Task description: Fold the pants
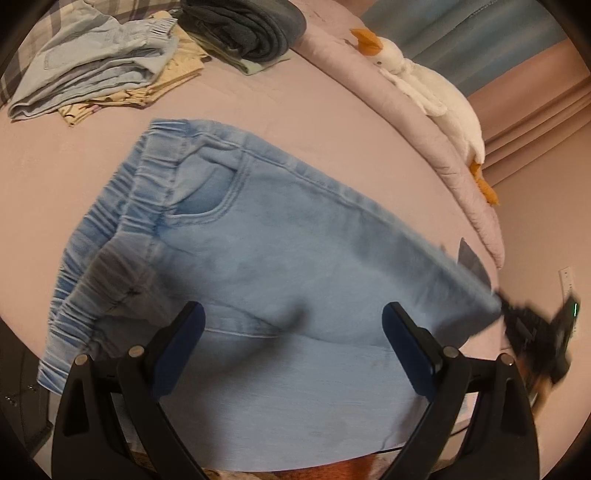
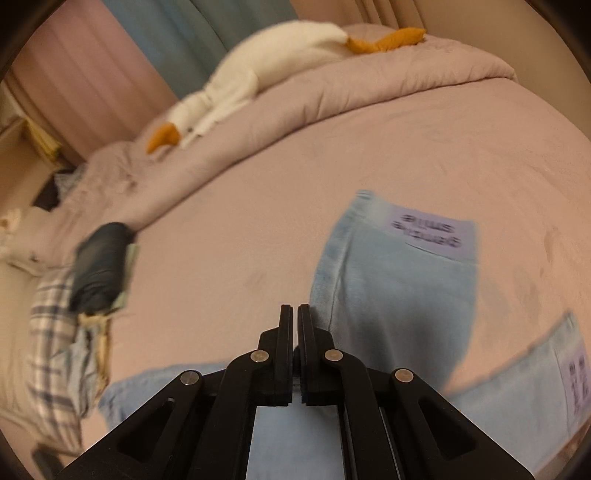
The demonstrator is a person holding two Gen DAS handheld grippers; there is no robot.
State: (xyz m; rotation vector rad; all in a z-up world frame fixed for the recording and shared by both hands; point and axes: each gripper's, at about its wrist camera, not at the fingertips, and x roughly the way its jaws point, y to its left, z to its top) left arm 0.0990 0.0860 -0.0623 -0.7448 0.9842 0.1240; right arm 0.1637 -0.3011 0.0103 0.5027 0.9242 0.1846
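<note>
Jeans (image 1: 258,258) flat on bed (image 1: 332,110), folded clothes (image 1: 110,66) nearby

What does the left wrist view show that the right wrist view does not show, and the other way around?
Only the left wrist view: the elastic waistband and front pocket of the light blue pants, and the open left tongs above them.

Only the right wrist view: the lilac label at a pant hem, and the right tongs seen closed from behind.

Both: the pants, the pink bed, the white plush goose, and the folded dark garment.
</note>
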